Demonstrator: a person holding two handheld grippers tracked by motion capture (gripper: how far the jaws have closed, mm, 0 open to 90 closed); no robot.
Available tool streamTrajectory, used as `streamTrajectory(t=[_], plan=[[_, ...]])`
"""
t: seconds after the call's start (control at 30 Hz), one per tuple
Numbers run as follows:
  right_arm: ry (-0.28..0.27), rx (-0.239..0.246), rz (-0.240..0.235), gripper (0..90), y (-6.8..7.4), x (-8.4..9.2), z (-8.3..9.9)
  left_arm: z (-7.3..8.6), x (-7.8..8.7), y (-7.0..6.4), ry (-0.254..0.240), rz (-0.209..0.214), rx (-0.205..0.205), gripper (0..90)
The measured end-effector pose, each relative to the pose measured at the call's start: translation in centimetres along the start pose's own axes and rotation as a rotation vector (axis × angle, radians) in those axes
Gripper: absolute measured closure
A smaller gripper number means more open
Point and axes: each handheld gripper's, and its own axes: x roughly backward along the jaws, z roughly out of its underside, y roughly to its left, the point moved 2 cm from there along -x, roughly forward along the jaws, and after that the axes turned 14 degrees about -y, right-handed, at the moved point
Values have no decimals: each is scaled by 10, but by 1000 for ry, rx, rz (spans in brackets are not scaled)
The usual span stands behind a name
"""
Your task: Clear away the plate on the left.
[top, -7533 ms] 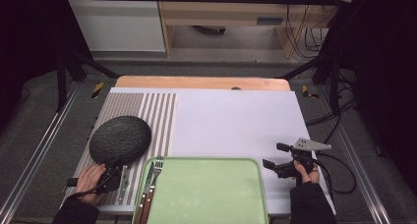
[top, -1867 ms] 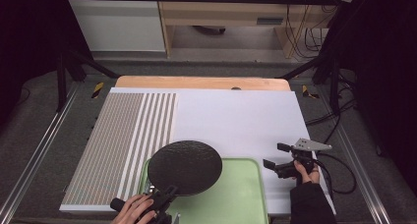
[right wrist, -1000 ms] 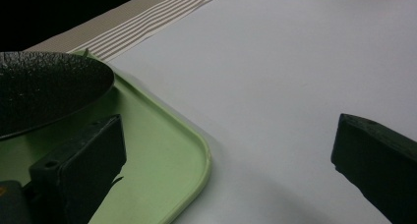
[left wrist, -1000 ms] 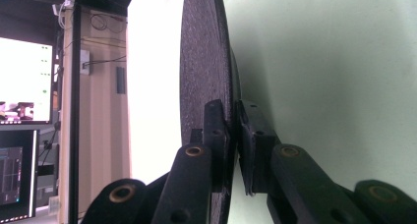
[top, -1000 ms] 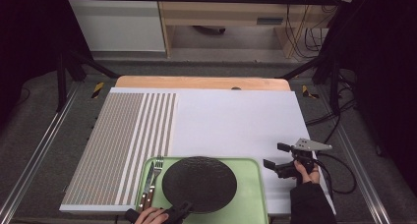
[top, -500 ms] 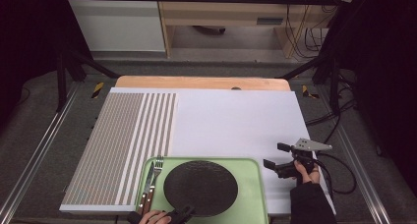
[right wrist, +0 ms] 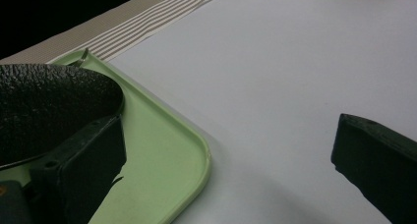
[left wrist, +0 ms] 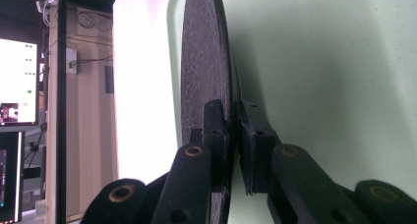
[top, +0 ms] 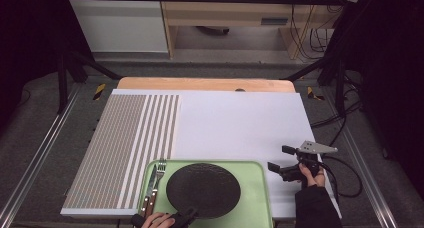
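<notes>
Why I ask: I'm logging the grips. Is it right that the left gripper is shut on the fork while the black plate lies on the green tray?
Not quite. The left gripper is shut on the black plate, as the left gripper view shows. The fork lies free beside it on the green tray.

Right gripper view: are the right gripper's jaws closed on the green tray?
No: the right gripper stands open beside the green tray, its jaws wide apart.

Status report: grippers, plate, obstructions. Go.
Left gripper shut on black plate rim, plate over green tray. Right gripper open, empty, right of tray. Fork on tray beside plate, apart.
</notes>
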Motion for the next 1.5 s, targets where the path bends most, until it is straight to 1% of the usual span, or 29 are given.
streamTrajectory(t=[0.1, 0.13, 0.27, 0.37, 0.43, 0.5, 0.6, 0.63, 0.73, 0.83, 0.97, 1.17, 1.27, 1.5], plan=[[1, 0, -1, 3, 0, 0, 0, 0, -1, -1, 8, 1, -10, 821], [1, 0, 0, 3, 0, 0, 0, 0, -2, -2, 1, 0, 1, 821], [0, -3, -1, 3, 0, 0, 0, 0, -4, -4, 6, 2, -9, 824], [0, -3, -1, 3, 0, 0, 0, 1, -6, -6, 8, 16, -5, 832], [0, -2, -1, 3, 0, 0, 0, 1, -5, -7, 10, 19, 10, 835], [0, -3, -1, 3, 0, 1, 0, 2, -5, -7, 1, 29, 45, 838], [-1, -1, -1, 3, 0, 0, 0, 4, -4, -9, 4, 43, 57, 843], [-1, -1, 0, 3, 0, 0, 0, 4, -4, -10, 5, 44, 53, 844], [-1, -1, -1, 3, 0, 0, 0, 5, -4, -12, 10, 56, 64, 835], [-1, -1, -1, 3, 0, 0, 0, 7, -5, -14, 21, 74, 86, 797], [-1, -1, -1, 3, 0, 0, 0, 8, -7, -19, 29, 103, 111, 788], [-1, -4, -2, 3, 0, 0, 0, 8, -13, -25, 36, 139, 121, 758], [-1, -4, -2, 3, 0, 0, 0, 7, -15, -28, 43, 151, 117, 746], [0, -1, -2, 3, 0, 0, 0, 7, -19, -32, 47, 177, 135, 722]])
